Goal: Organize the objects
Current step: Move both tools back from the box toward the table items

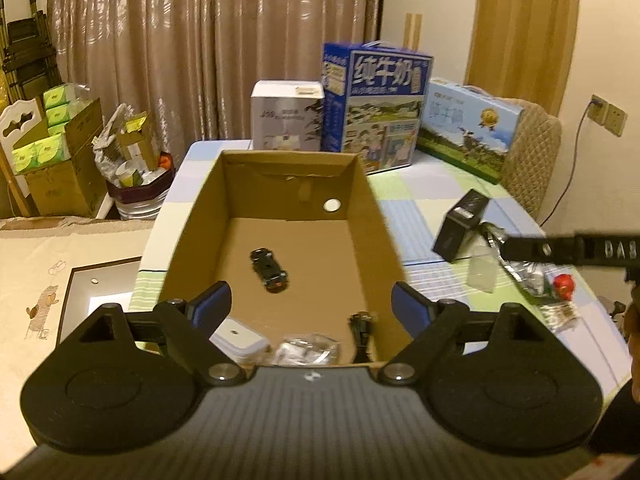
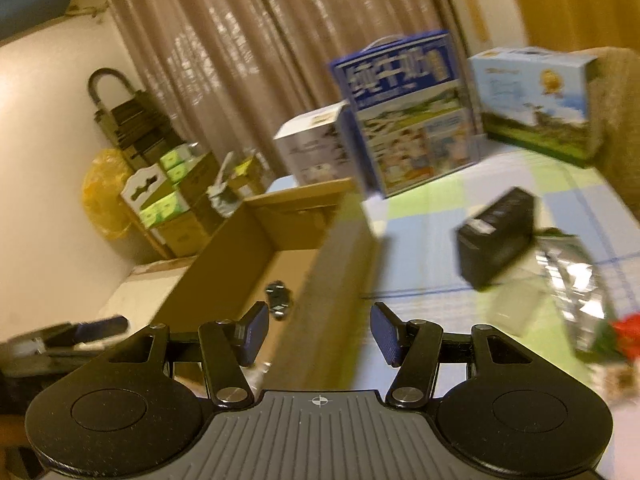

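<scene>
While my left gripper (image 1: 311, 308) hangs with jaws spread and empty over the cardboard box (image 1: 188, 232), a toy car (image 1: 269, 270) lies on its floor. Rightward, the checked tablecloth (image 1: 424, 200) carries a black box (image 1: 460, 226) and foil packets (image 1: 528, 276); milk cartons (image 1: 376, 100) front the curtain (image 1: 200, 40). My right gripper (image 2: 318, 332) gapes empty too.

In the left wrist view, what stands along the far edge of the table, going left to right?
White box → tall blue milk carton case → light blue gift box with a meadow picture.
</scene>
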`<state>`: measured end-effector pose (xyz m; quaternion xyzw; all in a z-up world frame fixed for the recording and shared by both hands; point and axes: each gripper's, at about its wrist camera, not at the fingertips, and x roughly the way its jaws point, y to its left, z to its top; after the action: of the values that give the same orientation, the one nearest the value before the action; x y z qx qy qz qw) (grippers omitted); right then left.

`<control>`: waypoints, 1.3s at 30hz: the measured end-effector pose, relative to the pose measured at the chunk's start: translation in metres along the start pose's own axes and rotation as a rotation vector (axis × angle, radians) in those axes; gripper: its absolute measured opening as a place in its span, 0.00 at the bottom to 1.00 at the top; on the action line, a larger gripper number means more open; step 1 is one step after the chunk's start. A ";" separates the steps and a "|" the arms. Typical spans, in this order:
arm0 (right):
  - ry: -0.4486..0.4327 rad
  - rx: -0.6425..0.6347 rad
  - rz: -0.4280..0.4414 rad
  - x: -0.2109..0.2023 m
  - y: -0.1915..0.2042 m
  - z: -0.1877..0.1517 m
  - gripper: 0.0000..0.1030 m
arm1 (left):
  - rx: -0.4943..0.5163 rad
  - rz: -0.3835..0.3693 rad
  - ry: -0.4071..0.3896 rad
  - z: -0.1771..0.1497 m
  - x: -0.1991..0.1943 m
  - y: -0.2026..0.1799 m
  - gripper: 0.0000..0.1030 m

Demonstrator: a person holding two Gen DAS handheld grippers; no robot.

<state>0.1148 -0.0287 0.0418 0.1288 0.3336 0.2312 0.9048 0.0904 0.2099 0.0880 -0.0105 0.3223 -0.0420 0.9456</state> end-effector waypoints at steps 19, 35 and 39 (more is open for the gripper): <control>-0.089 0.097 -0.255 -0.151 -0.094 -0.067 0.53 | 0.041 -0.156 -0.025 -0.027 -0.032 -0.121 0.95; -0.111 0.084 -0.355 -0.186 -0.117 -0.078 0.69 | 0.096 -0.209 -0.004 -0.044 -0.025 -0.175 0.99; -0.087 0.055 -0.360 -0.177 -0.127 -0.071 0.69 | 0.108 -0.214 0.015 -0.045 -0.013 -0.179 0.99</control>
<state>-0.0088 -0.2211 0.0363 0.1017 0.3182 0.0508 0.9412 0.0390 0.0331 0.0686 0.0064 0.3239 -0.1599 0.9324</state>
